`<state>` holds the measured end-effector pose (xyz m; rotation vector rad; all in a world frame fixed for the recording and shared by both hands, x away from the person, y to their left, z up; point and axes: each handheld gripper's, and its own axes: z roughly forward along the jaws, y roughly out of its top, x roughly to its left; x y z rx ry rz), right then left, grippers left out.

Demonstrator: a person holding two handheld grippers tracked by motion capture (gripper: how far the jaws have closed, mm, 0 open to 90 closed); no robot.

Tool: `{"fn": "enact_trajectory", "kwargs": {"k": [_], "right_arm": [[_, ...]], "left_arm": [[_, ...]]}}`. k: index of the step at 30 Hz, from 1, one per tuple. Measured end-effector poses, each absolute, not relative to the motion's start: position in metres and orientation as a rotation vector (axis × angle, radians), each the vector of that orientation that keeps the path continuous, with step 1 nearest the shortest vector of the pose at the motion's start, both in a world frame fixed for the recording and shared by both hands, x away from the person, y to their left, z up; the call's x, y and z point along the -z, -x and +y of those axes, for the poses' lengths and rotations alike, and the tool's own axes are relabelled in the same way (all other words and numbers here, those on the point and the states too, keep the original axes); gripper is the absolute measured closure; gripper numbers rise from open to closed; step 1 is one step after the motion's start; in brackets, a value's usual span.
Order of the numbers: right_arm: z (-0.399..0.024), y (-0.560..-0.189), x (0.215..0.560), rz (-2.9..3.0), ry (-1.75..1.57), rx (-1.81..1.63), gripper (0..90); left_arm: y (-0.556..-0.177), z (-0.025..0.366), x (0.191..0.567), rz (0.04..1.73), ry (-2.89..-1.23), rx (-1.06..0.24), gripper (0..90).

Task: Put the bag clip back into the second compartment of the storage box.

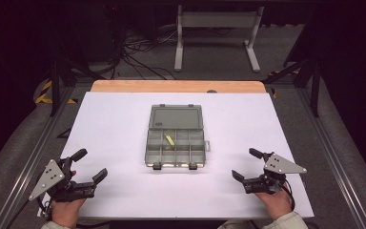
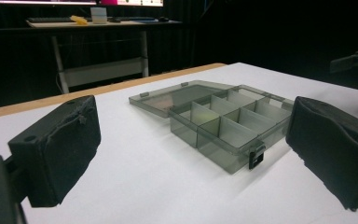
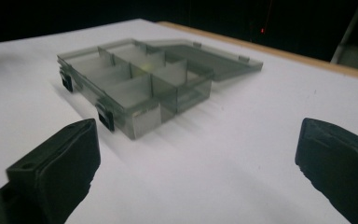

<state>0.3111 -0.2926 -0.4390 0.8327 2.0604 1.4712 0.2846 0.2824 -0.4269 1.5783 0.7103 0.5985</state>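
Note:
A smoky clear plastic compartment box (image 1: 176,149) lies open in the middle of the white table, its lid (image 1: 176,117) folded flat toward the far side. A small yellow piece (image 1: 169,140) rests in one of its inner compartments. My left gripper (image 1: 91,165) is held near the front left corner, open and empty, well apart from the box (image 2: 228,128). My right gripper (image 1: 246,163) is held near the front right, open and empty too, with the box (image 3: 130,84) some way ahead of its jaws.
The white table surface (image 1: 114,129) ends in a wooden strip (image 1: 176,86) at the far edge. Beyond it stand a grey desk frame (image 1: 217,33) and tangled cables (image 1: 138,52) on the floor. Metal rails (image 1: 33,157) run along both sides.

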Motion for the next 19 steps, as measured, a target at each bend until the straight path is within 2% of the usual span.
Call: {"fn": "enact_trajectory", "kwargs": {"k": [19], "right_arm": [[-0.2992, -0.3110, 0.4391, 1.982, -0.863, -1.495, 1.0]], "left_arm": [[-0.2910, 0.2870, 0.4329, 0.754, -1.581, -0.556, 1.5]]}}
